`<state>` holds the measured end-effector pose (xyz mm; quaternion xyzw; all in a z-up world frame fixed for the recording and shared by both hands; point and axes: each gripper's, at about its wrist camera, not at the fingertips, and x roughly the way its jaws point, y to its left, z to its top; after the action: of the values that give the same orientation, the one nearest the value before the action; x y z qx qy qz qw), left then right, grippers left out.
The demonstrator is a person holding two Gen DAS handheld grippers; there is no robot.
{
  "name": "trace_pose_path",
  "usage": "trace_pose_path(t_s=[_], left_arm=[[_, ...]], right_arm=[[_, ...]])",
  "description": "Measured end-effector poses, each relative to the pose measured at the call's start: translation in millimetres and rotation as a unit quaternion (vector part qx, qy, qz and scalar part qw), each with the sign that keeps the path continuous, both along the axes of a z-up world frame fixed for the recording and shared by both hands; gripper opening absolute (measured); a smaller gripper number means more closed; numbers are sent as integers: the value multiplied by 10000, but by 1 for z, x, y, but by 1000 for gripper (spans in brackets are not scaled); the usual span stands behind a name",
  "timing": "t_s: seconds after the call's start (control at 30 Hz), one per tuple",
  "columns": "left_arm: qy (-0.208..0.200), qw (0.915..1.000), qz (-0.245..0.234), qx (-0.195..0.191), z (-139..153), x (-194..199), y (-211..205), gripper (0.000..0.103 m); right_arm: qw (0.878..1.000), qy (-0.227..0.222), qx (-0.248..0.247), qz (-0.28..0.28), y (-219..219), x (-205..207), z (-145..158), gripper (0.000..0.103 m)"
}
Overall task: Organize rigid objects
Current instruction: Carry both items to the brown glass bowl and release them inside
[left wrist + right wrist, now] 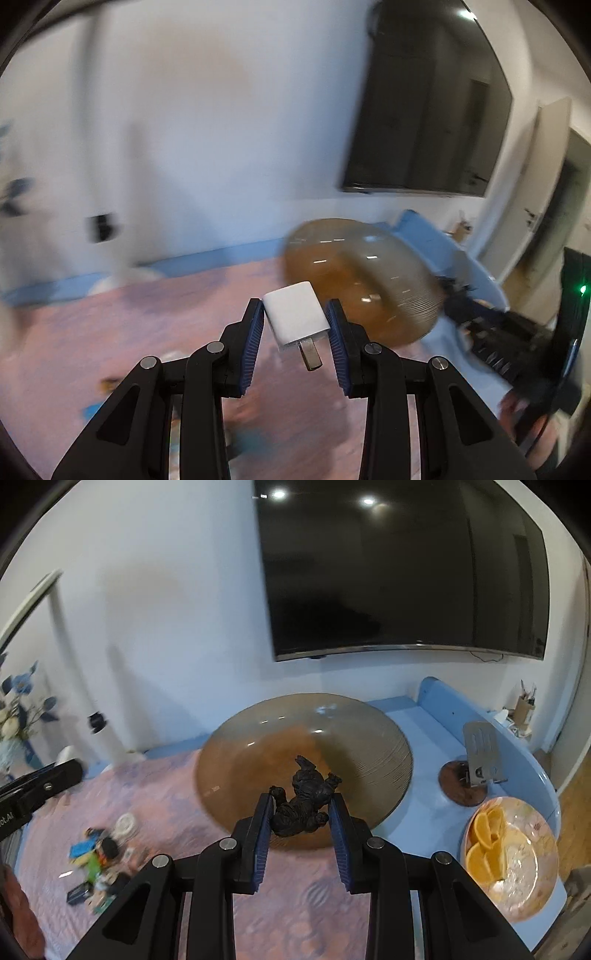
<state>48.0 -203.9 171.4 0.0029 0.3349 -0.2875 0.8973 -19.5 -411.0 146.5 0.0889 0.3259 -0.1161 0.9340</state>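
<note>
Up above the pink mat [303,915], the left gripper [295,319] squeezes a white plug block [295,317] between its blue pads, metal prongs poking toward the camera. The right gripper [301,808] is clamped on a small black toy figure [301,805], held over the big brown glass bowl [258,738]. A heap of little things [96,860] lies on the mat to the left. A plate of orange slices [511,853] sits to the right.

My left wrist camera looks forward and down along its fingers, blurred, with the brown glass bowl [360,284] at centre right. My right wrist camera looks down more closely on the same bowl [303,764] at centre. Both views share the dark screen [424,110] [402,568] on the wall above.
</note>
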Motion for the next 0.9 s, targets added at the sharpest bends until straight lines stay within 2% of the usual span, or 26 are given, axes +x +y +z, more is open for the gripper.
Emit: trace_pose_path(t_s=[0.17, 0.3, 0.37, 0.4, 0.43, 0.47, 0.53, 0.6, 0.67, 0.73, 0.9], left_arm=[[336, 9990, -240, 180, -35, 32, -63, 32], [529, 9978, -317, 246, -54, 43, -82, 32], [468, 9978, -312, 355, -57, 45, -88, 45], [395, 9981, -241, 400, -55, 44, -87, 59], [328, 9985, -201, 381, -54, 45, -87, 69], [293, 9990, -198, 285, -50, 42, -81, 72], [258, 9994, -192, 135, -40, 39, -65, 74], [118, 9999, -86, 63, -24, 28, -41, 74], [-61, 9999, 91, -20, -9, 13, -11, 81], [-198, 9994, 274, -112, 2, -3, 21, 89], [-366, 9931, 1112, -12, 3, -45, 103, 90]], right_arm=[[9994, 329, 100, -56, -21, 26, -20, 30], [9984, 571, 41, -11, -24, 41, -36, 30], [9978, 664, -13, -21, -24, 47, -41, 30], [9974, 716, -20, -42, -25, 49, -43, 30], [9970, 769, -3, -74, -27, 50, -45, 37], [9967, 801, 7, -113, -29, 49, -47, 52], [9974, 678, 34, -257, -35, 40, -42, 65], [9986, 451, 105, -265, -40, 26, -34, 70], [9992, 287, 125, -265, -40, 12, -25, 82], [9995, 136, 111, -253, -34, -4, -16, 90], [9997, -64, 175, 167, 7, -32, -10, 102]])
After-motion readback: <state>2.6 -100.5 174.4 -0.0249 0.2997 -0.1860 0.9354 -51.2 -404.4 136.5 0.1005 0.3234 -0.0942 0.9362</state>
